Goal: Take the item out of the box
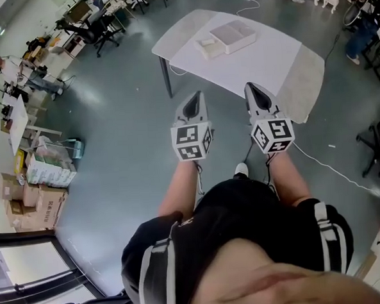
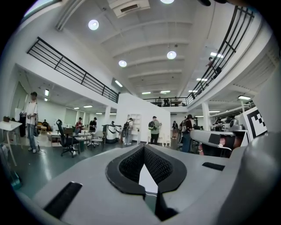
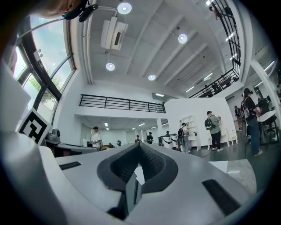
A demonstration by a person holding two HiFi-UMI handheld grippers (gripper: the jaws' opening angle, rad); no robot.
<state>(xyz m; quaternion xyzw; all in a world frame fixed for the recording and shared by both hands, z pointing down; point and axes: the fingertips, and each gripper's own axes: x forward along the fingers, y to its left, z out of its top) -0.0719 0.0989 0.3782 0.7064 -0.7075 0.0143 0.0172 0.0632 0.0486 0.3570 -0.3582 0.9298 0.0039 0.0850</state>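
A white open box (image 1: 234,35) lies on the white table (image 1: 267,56) ahead, with a smaller white piece (image 1: 209,48) beside it on its left. What lies inside the box cannot be made out from here. I hold both grippers side by side in front of my body, well short of the table and pointing towards it. My left gripper (image 1: 196,97) is shut with nothing in it, and its tips (image 2: 144,147) meet in the left gripper view. My right gripper (image 1: 253,88) is shut and empty as well, tips (image 3: 139,145) together.
Grey floor lies between me and the table. A white cable (image 1: 332,168) runs across the floor at the right. Cardboard boxes (image 1: 32,203) are stacked at the left, office chairs (image 1: 99,31) and desks at the back left, a black chair (image 1: 379,146) at the right. People stand about the hall.
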